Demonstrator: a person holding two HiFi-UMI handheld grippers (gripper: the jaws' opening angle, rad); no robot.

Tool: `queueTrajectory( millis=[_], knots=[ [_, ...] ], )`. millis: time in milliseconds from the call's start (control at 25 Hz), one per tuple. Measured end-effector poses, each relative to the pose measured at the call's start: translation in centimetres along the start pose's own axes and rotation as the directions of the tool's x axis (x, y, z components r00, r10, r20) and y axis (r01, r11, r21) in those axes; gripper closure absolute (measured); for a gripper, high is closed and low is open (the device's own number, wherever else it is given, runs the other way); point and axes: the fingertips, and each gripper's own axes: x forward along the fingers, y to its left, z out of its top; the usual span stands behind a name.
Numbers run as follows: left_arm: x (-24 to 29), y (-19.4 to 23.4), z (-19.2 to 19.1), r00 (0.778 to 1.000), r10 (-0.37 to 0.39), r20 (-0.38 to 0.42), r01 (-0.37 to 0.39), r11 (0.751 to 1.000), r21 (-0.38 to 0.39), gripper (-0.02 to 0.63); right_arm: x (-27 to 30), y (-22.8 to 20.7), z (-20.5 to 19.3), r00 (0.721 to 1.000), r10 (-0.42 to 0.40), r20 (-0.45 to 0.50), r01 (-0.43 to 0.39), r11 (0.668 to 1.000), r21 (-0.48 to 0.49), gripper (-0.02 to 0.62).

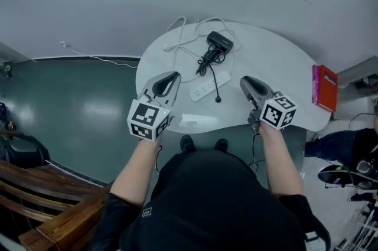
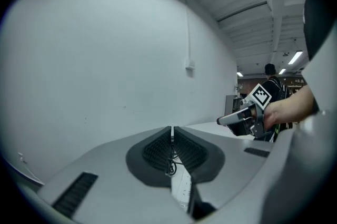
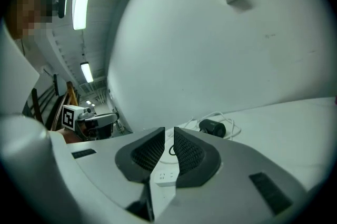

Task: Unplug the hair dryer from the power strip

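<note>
The black hair dryer (image 1: pixel 219 40) lies at the back of the white round table (image 1: pixel 277 55), its black cord coiled beside it. The cord's plug (image 1: pixel 218 100) lies on the tabletop next to the white power strip (image 1: pixel 209 85), out of its sockets. My left gripper (image 1: pixel 171 80) hangs above the table's front left, jaws shut with nothing in them (image 2: pixel 172 128). My right gripper (image 1: pixel 245 83) hangs above the front right. Its pads (image 3: pixel 185 152) stand a narrow gap apart and hold nothing. The strip (image 3: pixel 163 175) and the dryer (image 3: pixel 212 127) show beyond them.
A white cable (image 1: pixel 183 31) loops from the strip across the back of the table. A red book (image 1: pixel 324 87) lies at the table's right edge. A wooden bench (image 1: pixel 47 185) stands at the lower left, and a person (image 1: pixel 342 146) is at the right.
</note>
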Motion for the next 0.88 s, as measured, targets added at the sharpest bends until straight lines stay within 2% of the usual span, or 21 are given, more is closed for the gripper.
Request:
queueTrajectory(
  millis=[160,400,560,880],
  knots=[
    [1.4,-2.5,2.6,1.0,-0.014,0.022,0.013,0.999,0.049,0.581,-2.6,-0.1,4.6,0.995,0.022,0.094,-0.017,0.999,-0.048,0.541],
    [2.2,-6.0,6.4,0.997,-0.047,0.053,0.041,0.993,0.112,0.584,-7.2,0.8,10.9,0.975,0.058,0.213,-0.018,0.982,-0.188,0.541],
    [2.2,-7.2,8.9,0.996,-0.018,0.093,0.008,0.994,0.107,0.589,-9.6,1.9,13.4,0.962,0.075,0.262,-0.007,0.967,-0.253,0.547],
    [3.3,-6.9,12.1,0.993,0.039,0.108,-0.05,0.994,0.1,0.588,-11.5,2.4,16.6,0.946,0.072,0.315,0.041,0.941,-0.336,0.56]
  ],
)
